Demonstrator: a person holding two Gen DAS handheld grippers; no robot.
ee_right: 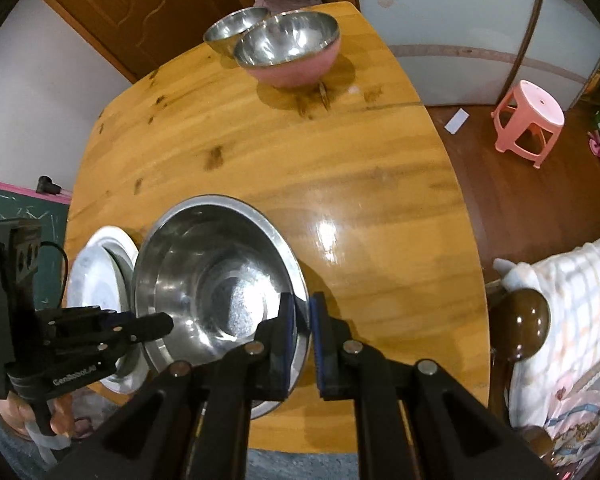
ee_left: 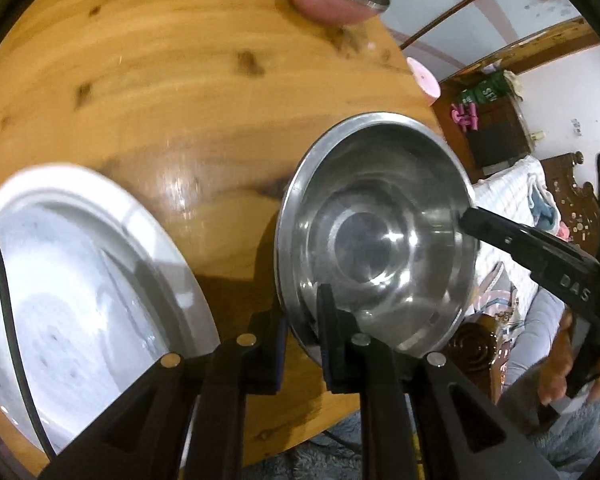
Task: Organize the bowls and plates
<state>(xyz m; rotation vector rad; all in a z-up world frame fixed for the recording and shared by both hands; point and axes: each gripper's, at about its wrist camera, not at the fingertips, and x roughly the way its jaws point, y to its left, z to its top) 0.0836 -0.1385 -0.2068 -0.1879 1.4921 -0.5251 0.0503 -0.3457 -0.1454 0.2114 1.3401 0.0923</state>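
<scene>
The round wooden tabletop (ee_right: 260, 152) carries everything, and the steel plate (ee_right: 216, 276), a deep, wide-rimmed dish, is held over its near part, seemingly lifted clear, with its opening facing up and tilted a little toward the right wrist camera. Being round, it has no long axis in plan; its only axis runs up through its centre. Just to its left lies the white plate (ee_right: 96, 276), flat on the wood, and the steel rim overlaps it in the right wrist view. Both tongs are closed on the rim: the left tongs (ee_left: 304, 344) pinch its left edge and the right tongs (ee_right: 302, 340) its opposite edge. The likely trouble is the thin, slick rim slipping out of either pinch if the two hands drift apart or twist unevenly, dropping the dish onto the white plate with a clatter. At the far edge stand the pink bowl (ee_right: 292, 46) and a steel bowl (ee_right: 234, 32), touching, well apart from the carry.
</scene>
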